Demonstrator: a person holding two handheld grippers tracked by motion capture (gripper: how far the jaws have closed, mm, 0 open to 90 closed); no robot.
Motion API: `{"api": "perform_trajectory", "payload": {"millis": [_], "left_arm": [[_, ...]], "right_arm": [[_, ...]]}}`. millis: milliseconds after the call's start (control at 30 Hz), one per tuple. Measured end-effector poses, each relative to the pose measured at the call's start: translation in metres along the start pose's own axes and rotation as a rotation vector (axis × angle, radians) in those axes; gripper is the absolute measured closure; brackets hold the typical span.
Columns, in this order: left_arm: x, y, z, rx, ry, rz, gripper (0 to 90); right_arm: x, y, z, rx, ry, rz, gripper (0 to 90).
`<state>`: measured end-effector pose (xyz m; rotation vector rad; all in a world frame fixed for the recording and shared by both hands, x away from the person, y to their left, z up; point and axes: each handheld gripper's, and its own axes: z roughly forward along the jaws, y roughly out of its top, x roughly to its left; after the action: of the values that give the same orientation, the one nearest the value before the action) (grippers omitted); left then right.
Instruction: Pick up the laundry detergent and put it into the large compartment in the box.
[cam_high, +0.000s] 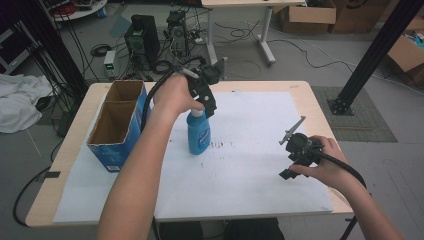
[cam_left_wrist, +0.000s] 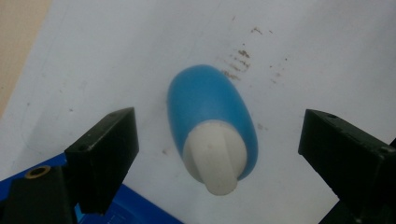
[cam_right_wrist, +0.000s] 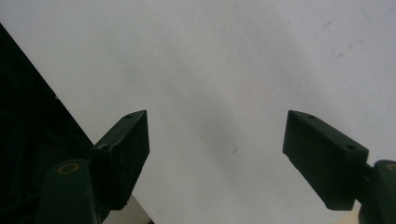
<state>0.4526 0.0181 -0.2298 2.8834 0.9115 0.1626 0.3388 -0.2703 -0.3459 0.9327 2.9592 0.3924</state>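
Pale wood worktop (cam_high: 320, 100) under a smooth white sheet (cam_high: 260, 125). Open cardboard box (cam_high: 114, 125), blue outside, at left edge. Rounded blue plastic bottle (cam_high: 198, 132), white cap, upright mid-sheet. Left gripper (cam_high: 207, 102) above it, fingers (cam_left_wrist: 105, 154) spread, released. Right gripper (cam_high: 295, 160) near right edge, fingers (cam_right_wrist: 123, 151) released.

Bottle (cam_high: 198, 135) bright blue, cap (cam_left_wrist: 216, 160) off-white. Paper sheet (cam_high: 260, 165) white, brown speckle marks (cam_left_wrist: 243, 56) by the bottle. Table (cam_high: 80, 117) light wood. Box (cam_high: 116, 125) blue outside, plain brown cardboard inside. Both grippers black: left gripper (cam_left_wrist: 217, 154), right gripper (cam_right_wrist: 217, 154). Floor (cam_high: 300, 60) grey.
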Motion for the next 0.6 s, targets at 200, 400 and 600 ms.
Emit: {"api": "perform_trajectory", "payload": {"millis": [200,400,600], "left_arm": [[0.001,-0.003,0.011,0.008,-0.008,-0.009,12.8],[0.001,-0.004,0.023,0.024,-0.012,-0.018,12.9],[0.002,-0.005,0.033,0.036,-0.019,-0.027,12.9]], "right_arm": [[0.0,0.001,0.001,-0.003,-0.001,-0.003,22.9],[0.0,0.0,0.002,0.0,0.0,-0.005,22.9],[0.0,-0.001,0.003,-0.004,-0.001,-0.003,22.9]]}}
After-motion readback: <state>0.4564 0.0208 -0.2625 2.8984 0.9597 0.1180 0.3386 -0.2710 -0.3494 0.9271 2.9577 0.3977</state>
